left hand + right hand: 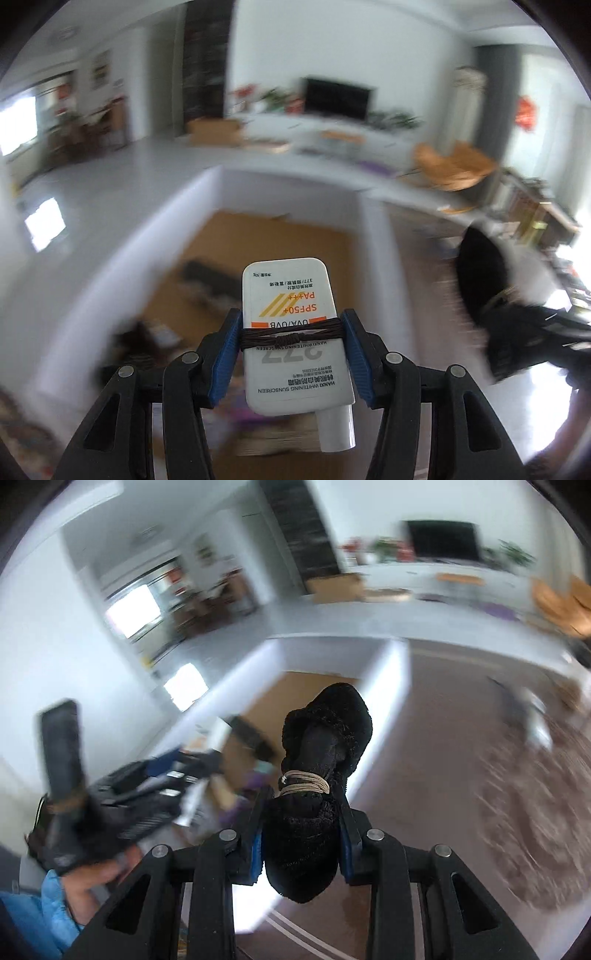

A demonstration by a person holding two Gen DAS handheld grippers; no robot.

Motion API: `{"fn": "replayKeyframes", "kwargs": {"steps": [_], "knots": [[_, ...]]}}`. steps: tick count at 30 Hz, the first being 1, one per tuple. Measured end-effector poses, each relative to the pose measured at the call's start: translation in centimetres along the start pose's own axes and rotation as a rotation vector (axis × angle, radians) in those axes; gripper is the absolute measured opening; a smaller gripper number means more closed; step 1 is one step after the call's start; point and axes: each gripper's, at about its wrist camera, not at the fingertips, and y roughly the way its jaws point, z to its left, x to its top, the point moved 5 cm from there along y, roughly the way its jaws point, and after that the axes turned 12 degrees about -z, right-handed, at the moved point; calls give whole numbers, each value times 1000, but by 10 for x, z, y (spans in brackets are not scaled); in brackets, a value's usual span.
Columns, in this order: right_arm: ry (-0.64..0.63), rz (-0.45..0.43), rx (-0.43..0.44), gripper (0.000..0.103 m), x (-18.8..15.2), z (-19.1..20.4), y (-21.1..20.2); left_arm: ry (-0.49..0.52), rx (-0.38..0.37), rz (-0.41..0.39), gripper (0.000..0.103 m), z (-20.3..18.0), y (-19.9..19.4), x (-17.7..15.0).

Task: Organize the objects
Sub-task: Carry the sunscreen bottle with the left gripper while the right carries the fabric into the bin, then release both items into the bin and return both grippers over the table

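The left claw (291, 350) is clamped on a white sunscreen bottle (291, 332) with a brown band around it, the bottle's long axis running straight out along the fingers, cap end toward the wrist. Just to its right, the right claw (301, 834) grips a black fuzzy bundle (317, 775) tied with pale cord. Both hang above the open white box (218, 192) ahead and below, seemingly the drop spot, the left claw looking nearer it.

My left hand-held gripper (291, 345) holds a sunscreen tube (291, 332); the open box (280, 236) sits at twelve o'clock beyond, the other hand-held gripper (517, 332) at three.
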Motion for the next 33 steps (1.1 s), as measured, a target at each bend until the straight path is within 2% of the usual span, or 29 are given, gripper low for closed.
{"fn": "replayKeyframes", "kwargs": {"steps": [2,3,4,6,7,8,10,14,16,19,25,29,31,33], "knots": [[-22,32,43,33,-1,24,23,8,71,93,54,29,16,-11],[-26,62,67,38,-5,36,36,22,124,139,54,41,24,-18],[-26,96,83,53,-10,42,47,29,153,160,54,46,29,-22],[-10,127,96,74,-18,47,58,28,194,199,64,54,35,-30],[0,116,99,75,-20,45,56,24,195,200,75,55,34,-31],[11,102,103,75,-23,43,51,21,193,188,81,54,32,-32],[24,75,88,78,-27,29,40,25,193,151,84,48,28,-30],[62,31,17,82,-39,-12,16,57,199,113,84,31,27,-22],[82,18,-40,87,-47,-45,10,70,185,101,84,17,29,-16],[104,29,-147,87,-58,-94,1,109,178,79,84,-2,27,-11],[187,57,-332,87,-103,-183,-26,184,149,37,84,-42,18,-3],[216,56,-436,87,-126,-228,-51,204,97,17,84,-73,8,0],[231,43,-493,87,-133,-247,-60,202,39,5,84,-92,0,0],[233,34,-556,87,-139,-264,-74,204,-56,-9,84,-123,-13,0]]}}
